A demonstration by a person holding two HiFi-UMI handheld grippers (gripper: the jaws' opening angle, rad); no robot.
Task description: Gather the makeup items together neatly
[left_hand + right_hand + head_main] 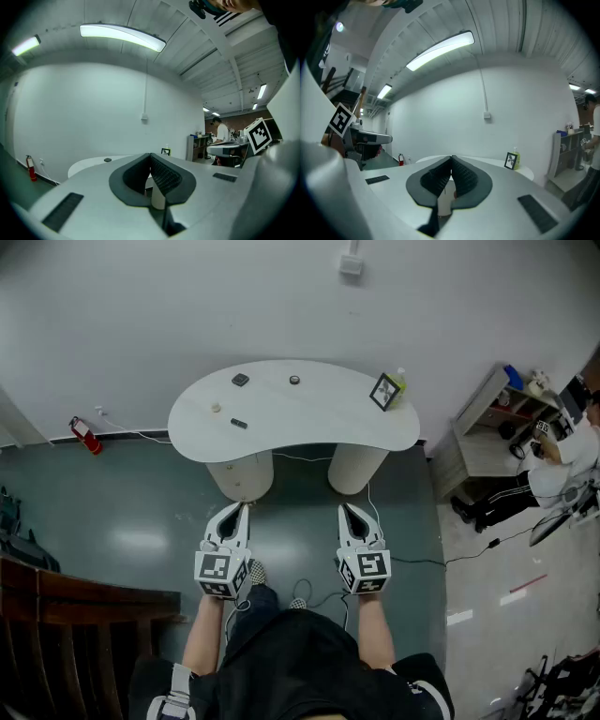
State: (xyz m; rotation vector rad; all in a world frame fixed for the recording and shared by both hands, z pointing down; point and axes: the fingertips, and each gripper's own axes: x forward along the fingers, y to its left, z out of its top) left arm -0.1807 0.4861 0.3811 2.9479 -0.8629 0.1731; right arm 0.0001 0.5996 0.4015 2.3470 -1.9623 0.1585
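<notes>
Closed claw (150, 155), white table (89, 166) beyond

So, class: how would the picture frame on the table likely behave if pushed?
The picture frame stands propped upright, so it would probably tip rather than slide. It sits near the table edge, so a push might drop it.

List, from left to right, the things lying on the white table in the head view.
small pale round item → dark square case → dark round item → picture frame → green bottle. The short dark stick lies in line with the square case, so it is left out.
</notes>
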